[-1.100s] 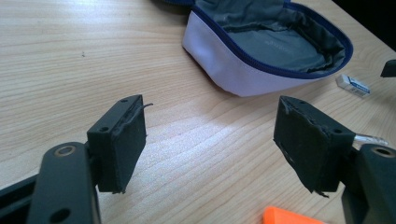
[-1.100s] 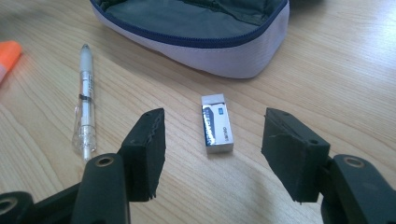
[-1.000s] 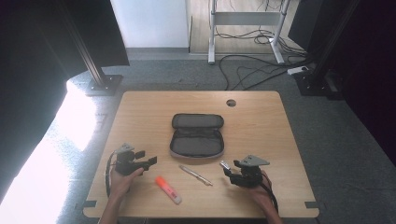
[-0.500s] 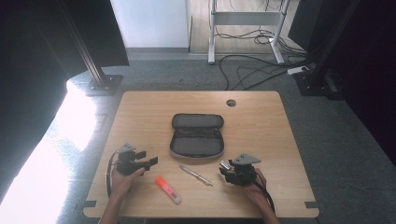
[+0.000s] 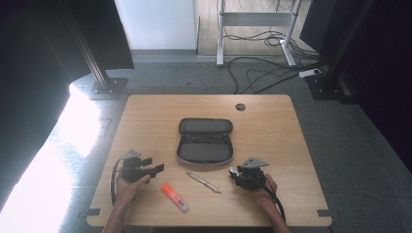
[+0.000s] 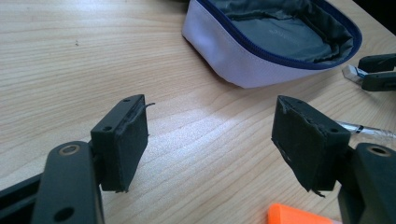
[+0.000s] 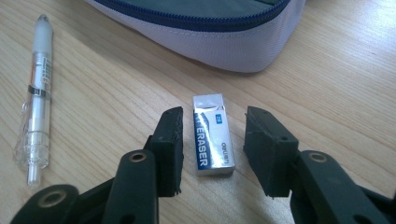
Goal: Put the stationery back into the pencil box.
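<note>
Right gripper (image 7: 212,140) fingers closing around eraser (image 7: 213,135), not yet touching, near table's front edge; left gripper (image 6: 210,140) fingers open, empty.

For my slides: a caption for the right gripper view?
Right gripper closing around an eraser on the table, pads not yet touching.

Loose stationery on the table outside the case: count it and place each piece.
3: eraser between the right claw's jaws, pen in front of the case, orange marker near the left claw.
</note>
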### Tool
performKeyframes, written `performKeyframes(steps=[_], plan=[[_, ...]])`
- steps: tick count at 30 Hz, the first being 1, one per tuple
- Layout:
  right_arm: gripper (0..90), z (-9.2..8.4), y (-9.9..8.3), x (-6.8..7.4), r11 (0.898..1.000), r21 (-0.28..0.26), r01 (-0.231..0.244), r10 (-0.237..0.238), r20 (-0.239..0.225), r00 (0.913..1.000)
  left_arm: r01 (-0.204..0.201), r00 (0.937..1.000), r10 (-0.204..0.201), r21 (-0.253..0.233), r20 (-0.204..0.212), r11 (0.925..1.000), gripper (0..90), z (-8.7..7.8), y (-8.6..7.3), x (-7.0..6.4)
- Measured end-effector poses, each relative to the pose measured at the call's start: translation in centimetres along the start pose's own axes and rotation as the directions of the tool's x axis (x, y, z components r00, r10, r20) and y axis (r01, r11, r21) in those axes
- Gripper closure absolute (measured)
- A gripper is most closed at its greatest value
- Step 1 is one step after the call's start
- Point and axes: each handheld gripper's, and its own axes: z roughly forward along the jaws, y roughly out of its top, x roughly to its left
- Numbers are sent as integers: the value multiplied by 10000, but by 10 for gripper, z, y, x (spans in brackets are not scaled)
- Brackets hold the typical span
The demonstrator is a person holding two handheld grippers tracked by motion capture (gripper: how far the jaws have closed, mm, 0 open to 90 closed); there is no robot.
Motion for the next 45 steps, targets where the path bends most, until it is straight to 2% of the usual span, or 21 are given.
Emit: performKeyframes(steps=[4, 11, 19, 23, 28, 45], plan=[[597, 1, 0, 2, 9996, 7, 288, -288, 194, 9994, -16, 10000, 16, -60, 7, 10000, 275, -1, 0, -1], [715, 0, -1, 4, 9997, -31, 236, -236, 146, 9996, -89, 10000, 89, 25, 31, 10000, 275, 0, 0, -1], [726, -3, -2, 4, 10000, -71, 31, -30, 128, 9999, -133, 9999, 133, -37, -5, 9999, 283, -1, -1, -2], [727, -9, -3, 0, 9992, -322, -253, 255, 40, 9997, -77, 10000, 77, -23, -25, 10000, 283, -1, -1, -1], [727, -19, -1, -2, 9971, -665, -357, 359, 10, 9994, -145, 9999, 144, -73, -42, 9999, 289, -2, -1, -4], [728, -33, 7, -1, 9918, -1204, -429, 414, -151, 9990, -256, 9996, 255, 162, 92, 9995, 282, 0, 0, -8]])
